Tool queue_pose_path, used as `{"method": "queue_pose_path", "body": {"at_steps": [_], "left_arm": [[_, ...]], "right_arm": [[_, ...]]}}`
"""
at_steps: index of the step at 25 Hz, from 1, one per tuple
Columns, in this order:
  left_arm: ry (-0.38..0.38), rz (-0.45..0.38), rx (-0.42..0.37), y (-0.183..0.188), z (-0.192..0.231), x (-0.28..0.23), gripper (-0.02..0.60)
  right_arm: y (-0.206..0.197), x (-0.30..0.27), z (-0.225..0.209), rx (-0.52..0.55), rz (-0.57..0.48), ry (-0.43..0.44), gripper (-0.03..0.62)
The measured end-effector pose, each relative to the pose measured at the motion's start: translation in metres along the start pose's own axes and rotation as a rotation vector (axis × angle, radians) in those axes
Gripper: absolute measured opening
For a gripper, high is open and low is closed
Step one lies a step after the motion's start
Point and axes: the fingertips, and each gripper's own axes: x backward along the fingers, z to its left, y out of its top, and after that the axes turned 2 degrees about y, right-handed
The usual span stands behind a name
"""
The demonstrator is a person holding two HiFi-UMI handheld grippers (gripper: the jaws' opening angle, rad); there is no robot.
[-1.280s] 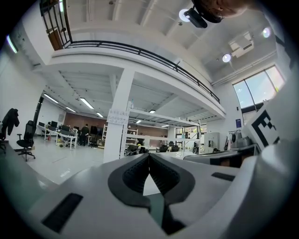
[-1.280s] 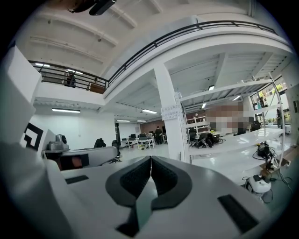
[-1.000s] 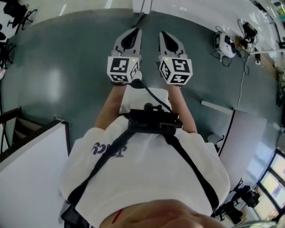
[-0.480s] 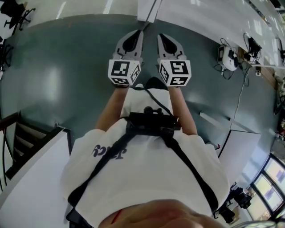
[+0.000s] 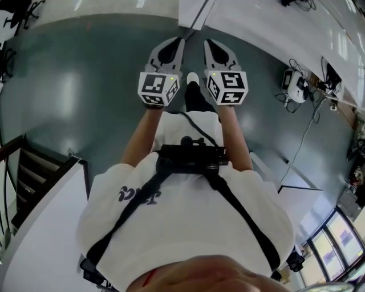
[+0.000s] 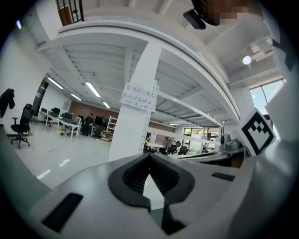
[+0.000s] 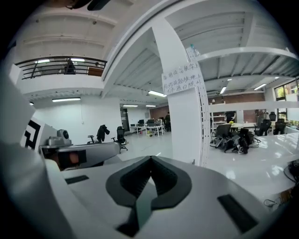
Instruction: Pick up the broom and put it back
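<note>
No broom shows in any view. In the head view my left gripper (image 5: 175, 41) and right gripper (image 5: 209, 43) are held side by side in front of the person's body, over the grey-green floor (image 5: 85, 85). Both are shut, with nothing between the jaws. The left gripper view has the left gripper (image 6: 149, 156) with its tips together, pointing at a white pillar (image 6: 135, 126). My right gripper (image 7: 151, 158), tips also together, points at the same pillar (image 7: 187, 121), which bears a paper notice (image 7: 182, 79).
The pillar's base (image 5: 191, 11) stands just ahead of the grippers. A staircase (image 5: 28, 171) and a white partition (image 5: 34, 228) lie at the left. Cables and a small device (image 5: 293, 82) lie on the floor at the right. Office chairs (image 7: 233, 137) stand beyond the pillar.
The person has walked forward, so the pillar's base has come closer to the grippers. The floor things at the right have shifted. Both grippers stay shut, side by side.
</note>
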Motion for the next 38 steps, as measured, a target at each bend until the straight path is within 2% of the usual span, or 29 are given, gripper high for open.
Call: {"method": "queue_pose_path", "body": {"at_steps": [3,9,12,21,29,31,35,38], "left_arm": [[0.004,0.047,0.046,-0.012,0.014,-0.045,0.009],[0.062,0.089,-0.005,-0.028,0.037,-0.107,0.009],[0.065,0.120,-0.025,-0.042,0.047,-0.131,0.009],[-0.009,0.219,-0.034,-0.103,0.090,-0.188,0.009],[-0.029,0.272,-0.009,-0.170,0.121,-0.216,0.009],[-0.031,0.283,-0.006,-0.185,0.127,-0.223,0.009],[-0.037,0.288,-0.001,-0.202,0.141,-0.238,0.009],[-0.045,0.293,-0.002,-0.219,0.150,-0.252,0.009]], "right_arm": [[-0.004,-0.031,-0.036,-0.026,0.033,0.010,0.006],[-0.011,-0.076,-0.090,-0.049,0.026,0.008,0.007],[-0.024,-0.096,-0.107,-0.075,0.046,0.004,0.006],[-0.088,-0.174,-0.138,-0.141,0.167,-0.031,0.008],[-0.160,-0.226,-0.172,-0.153,0.230,-0.084,0.009],[-0.175,-0.239,-0.183,-0.156,0.235,-0.083,0.070],[-0.198,-0.268,-0.200,-0.164,0.243,-0.074,0.104],[-0.217,-0.293,-0.214,-0.169,0.245,-0.061,0.168]]}}
